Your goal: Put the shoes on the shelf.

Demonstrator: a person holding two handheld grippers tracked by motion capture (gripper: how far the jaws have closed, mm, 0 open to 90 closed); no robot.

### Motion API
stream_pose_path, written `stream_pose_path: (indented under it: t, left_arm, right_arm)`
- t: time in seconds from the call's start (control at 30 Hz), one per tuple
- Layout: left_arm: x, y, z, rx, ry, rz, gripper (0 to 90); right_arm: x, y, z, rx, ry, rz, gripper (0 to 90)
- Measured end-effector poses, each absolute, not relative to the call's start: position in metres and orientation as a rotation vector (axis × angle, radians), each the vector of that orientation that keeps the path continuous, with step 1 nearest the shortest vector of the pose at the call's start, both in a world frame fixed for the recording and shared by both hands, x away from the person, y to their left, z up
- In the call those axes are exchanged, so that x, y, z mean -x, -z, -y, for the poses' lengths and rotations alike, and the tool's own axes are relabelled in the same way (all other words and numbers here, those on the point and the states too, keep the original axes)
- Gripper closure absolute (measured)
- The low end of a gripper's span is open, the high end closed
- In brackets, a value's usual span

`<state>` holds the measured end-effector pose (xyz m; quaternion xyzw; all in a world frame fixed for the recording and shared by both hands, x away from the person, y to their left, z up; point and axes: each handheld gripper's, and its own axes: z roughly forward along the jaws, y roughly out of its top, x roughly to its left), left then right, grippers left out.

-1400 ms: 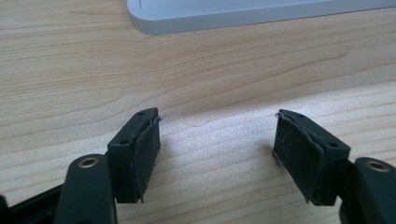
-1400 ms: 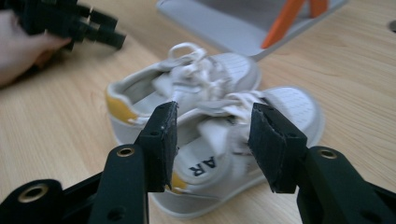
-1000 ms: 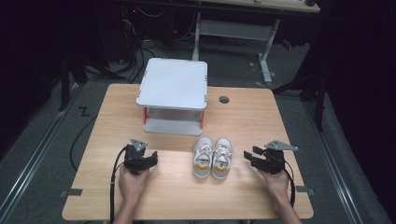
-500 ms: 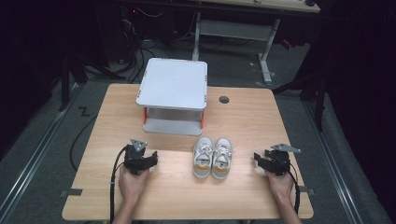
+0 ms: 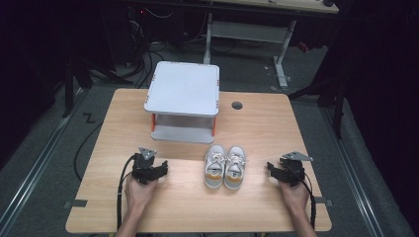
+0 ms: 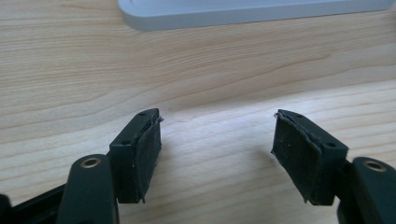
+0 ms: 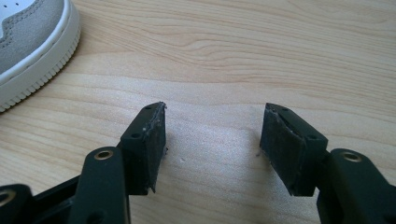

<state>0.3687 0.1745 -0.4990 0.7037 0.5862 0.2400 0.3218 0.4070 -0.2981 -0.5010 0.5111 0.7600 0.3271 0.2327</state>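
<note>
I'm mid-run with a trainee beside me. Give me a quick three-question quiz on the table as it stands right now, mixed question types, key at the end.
1. True or false: the right gripper is shut on a shoe.
2. Multiple choice: where does the pair of shoes stand? A) on top of the white two-tier shelf; B) on the table, in front of the shelf, between the two grippers; C) on the floor beside the table.
3. Fill in: the left gripper has its fingers ____ with only bare wood between them.

Key
1. False; its fingers stand apart with nothing between them, and a shoe's sole edge lies off to one side.
2. B
3. open
</note>
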Motion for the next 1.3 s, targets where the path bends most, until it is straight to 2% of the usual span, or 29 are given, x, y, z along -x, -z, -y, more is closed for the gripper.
stream_pose_path:
  t: [0.33, 0.77, 1.03, 1.3]
  left_arm:
    - [-0.351, 0.471, -0.139, -1.894, -0.533, -1.425, 36.6]
    - [-0.336, 0.431, -0.062, -1.955, -0.466, -1.207, 41.1]
    - [-0.345, 0.431, -0.031, -1.99, -0.363, -1.202, 43.9]
    - [-0.356, 0.436, -0.013, -2.012, -0.33, -1.249, 46.7]
  right_arm:
    - [-0.407, 0.501, 0.298, -1.406, -0.897, -2.088, 40.3]
    - [-0.407, 0.501, 0.298, -1.405, -0.897, -2.089, 39.9]
    - [-0.407, 0.501, 0.298, -1.407, -0.897, -2.089, 39.7]
    - [-0.407, 0.501, 0.298, -1.404, -0.898, -2.091, 39.5]
